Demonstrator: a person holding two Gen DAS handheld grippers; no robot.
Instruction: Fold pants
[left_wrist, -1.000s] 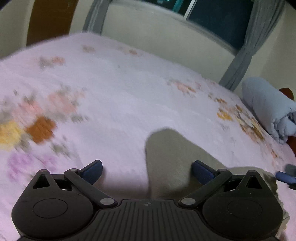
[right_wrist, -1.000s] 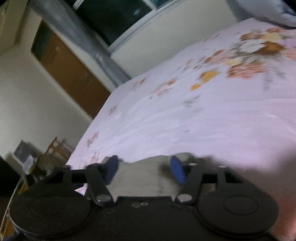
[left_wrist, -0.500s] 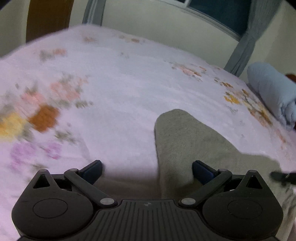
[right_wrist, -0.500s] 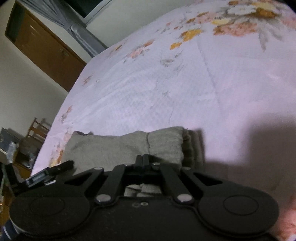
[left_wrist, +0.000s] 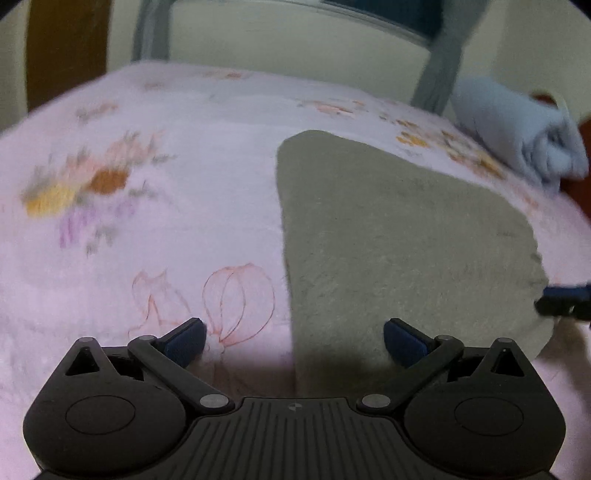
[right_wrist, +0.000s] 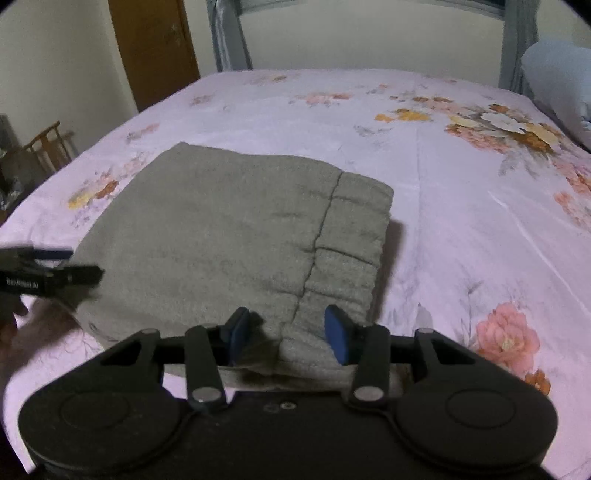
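In the right wrist view the right gripper (right_wrist: 290, 334) sits at lower centre, its blue pads (right_wrist: 338, 338) partly apart after just opening up from a full close. The near edge of the folded grey pants (right_wrist: 236, 236) bulges up between the pads, right at the ribbed waistband (right_wrist: 349, 236), but neither pad visibly presses on the cloth. The pants lie as a flat folded slab across the middle of the frame, waistband on the right side, resting on a pink floral bedspread (right_wrist: 461, 206).

In the left wrist view the left gripper (left_wrist: 293, 336) stands wide apart at the bottom. Its left pad (left_wrist: 184, 338) hangs over bare bedspread (left_wrist: 184, 229) and its right pad over the pants (left_wrist: 388, 236), whose left edge runs up between the two; nothing is clamped. At the right edge of this frame the right gripper's tip (left_wrist: 565, 301) shows at the far side of the pants.

A rolled pale blue blanket (left_wrist: 517, 136) lies in the upper right. A brown door (right_wrist: 155, 48) and grey curtains (right_wrist: 227, 37) stand behind the bed in the upper left.
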